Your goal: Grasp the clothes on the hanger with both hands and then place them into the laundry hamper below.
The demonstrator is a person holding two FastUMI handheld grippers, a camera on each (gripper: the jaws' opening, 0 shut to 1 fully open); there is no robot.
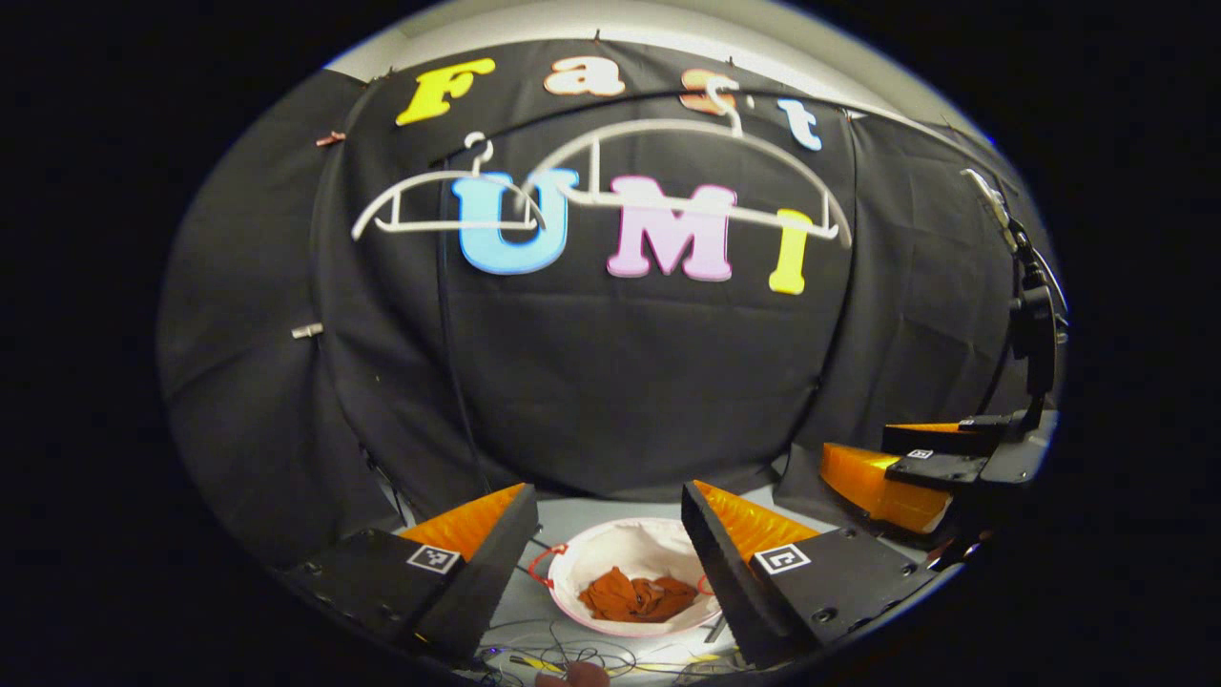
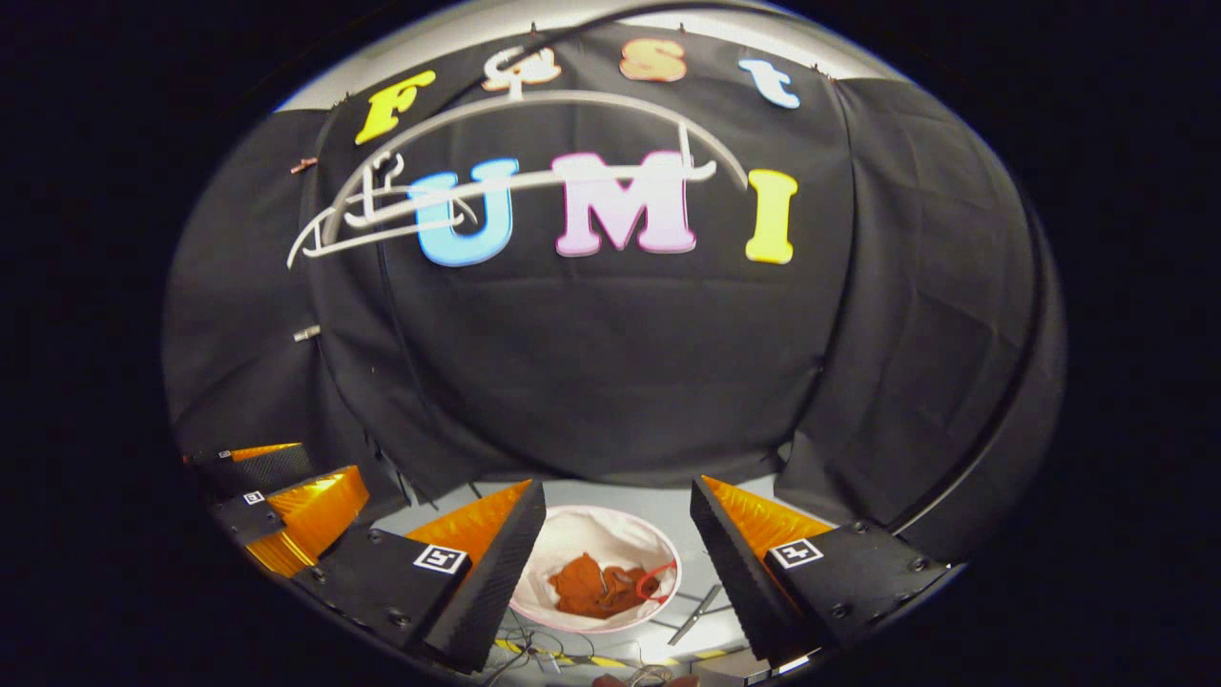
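Your left gripper (image 1: 610, 553) and right gripper (image 2: 618, 549) both stand wide and hold nothing. Orange clothes (image 1: 637, 596) already lie in the hamper (image 1: 610, 544) on the floor, and both hangers (image 1: 687, 176) are bare. I judge the placing step done; you need only draw back.

clothes (image 1: 637, 595): rust-orange, crumpled | inside white hamper (image 1: 572, 572) | hangers (image 1: 696, 172) bare

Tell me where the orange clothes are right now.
The orange clothes lie crumpled at the bottom of the white laundry hamper on the floor, seen between each hand-held gripper's fingers in both views, below the bare hangers.
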